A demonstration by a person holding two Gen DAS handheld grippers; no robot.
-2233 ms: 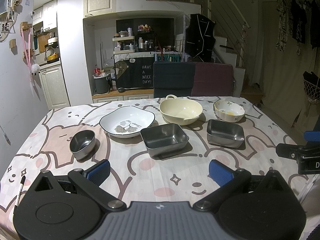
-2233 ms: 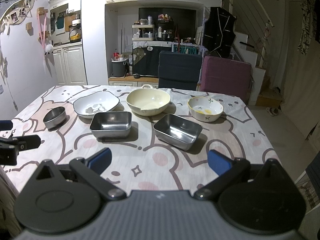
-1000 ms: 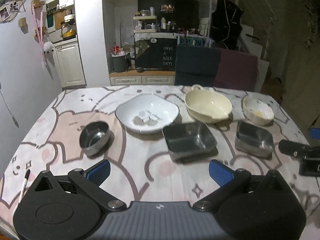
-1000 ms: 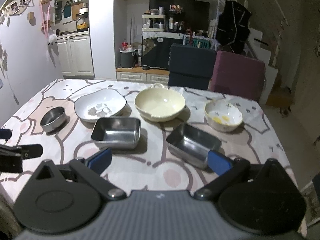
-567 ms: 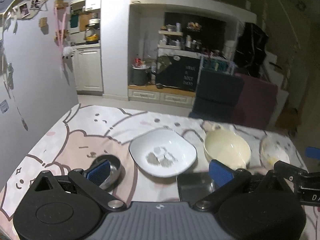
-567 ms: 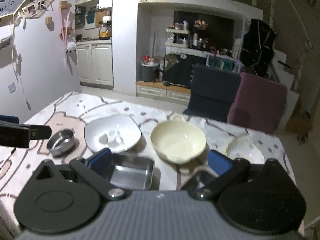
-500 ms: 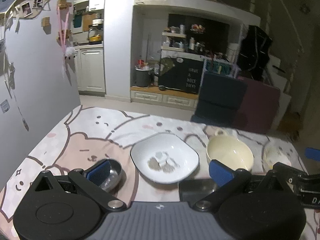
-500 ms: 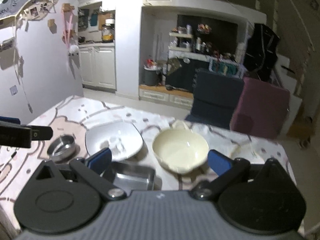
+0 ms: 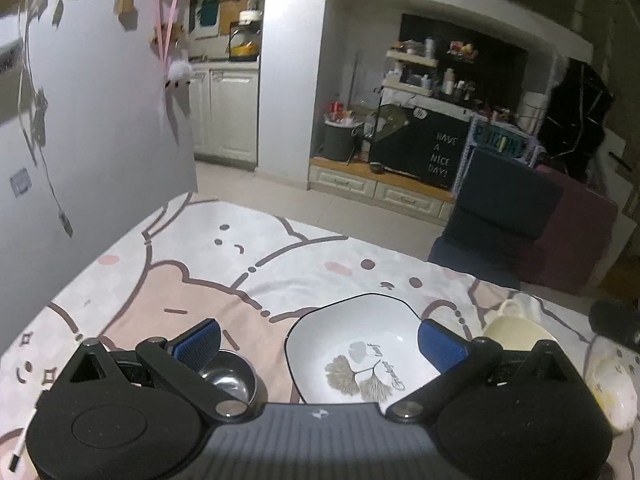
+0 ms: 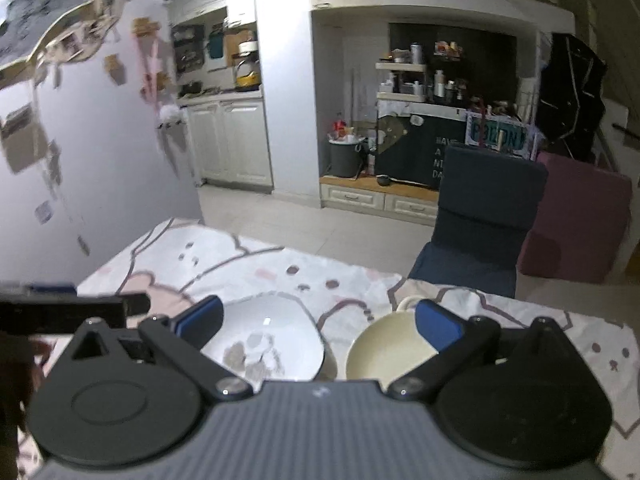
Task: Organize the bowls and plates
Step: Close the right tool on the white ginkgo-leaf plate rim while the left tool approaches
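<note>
A white plate with a leaf print [image 9: 360,352] lies on the cartoon tablecloth [image 9: 208,272], between the fingers of my left gripper [image 9: 318,342], which is open and empty above it. A small round steel bowl [image 9: 232,378] sits by its left finger. A cream bowl with a handle [image 9: 516,326] and a small white bowl [image 9: 612,380] lie to the right. My right gripper [image 10: 318,326] is open and empty, over the white plate [image 10: 272,344] and the cream bowl [image 10: 384,354]. The square steel trays are hidden.
A dark blue chair [image 10: 480,216] and a maroon chair [image 10: 576,224] stand at the table's far side. A grey wall [image 9: 80,140] runs along the left. A pen [image 9: 16,446] lies at the near left edge. The left gripper shows in the right wrist view [image 10: 72,312].
Both grippers have moved forward and to the left over the table. The steel trays have dropped out of view under them. Both stay open.
</note>
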